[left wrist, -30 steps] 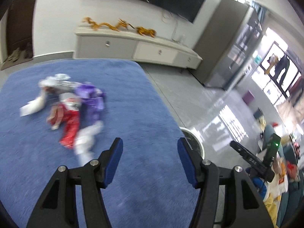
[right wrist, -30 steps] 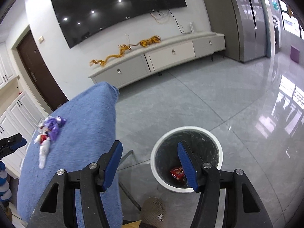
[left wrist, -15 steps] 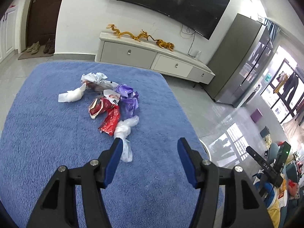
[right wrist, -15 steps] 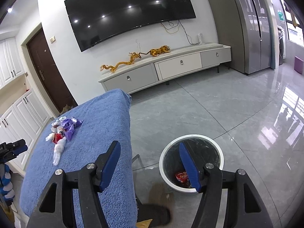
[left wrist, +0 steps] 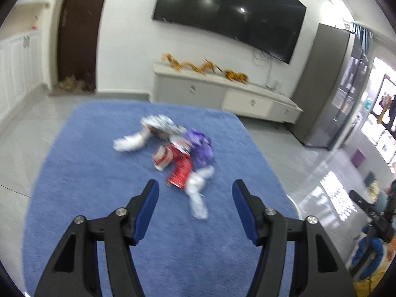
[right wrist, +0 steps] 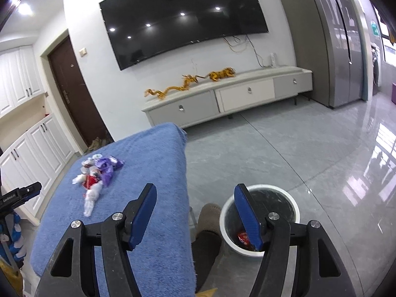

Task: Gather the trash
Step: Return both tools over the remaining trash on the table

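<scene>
Left gripper (left wrist: 195, 199) opening, empty, nearer | trash (left wrist: 180, 153) heaped on blue cloth (left wrist: 99, 173) at 12 o'clock, just beyond tips, white wrapper's (left wrist: 198, 198) long axis running 12-to-6 | right gripper (right wrist: 195, 204) spread, empty, trash at 10 o'clock, well apart | bin (right wrist: 292, 203) at 3 o'clock on floor | path seemingly unobstructed

L gripper (left wrist: 195, 193) jaws opening, empty; R gripper (right wrist: 195, 195) jaws apart, empty.

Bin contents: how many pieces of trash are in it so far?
1 visible: a red wrapper at the bottom of the bin, beside the right gripper's finger. That finger hides part of the inside, so more may be there.
</scene>
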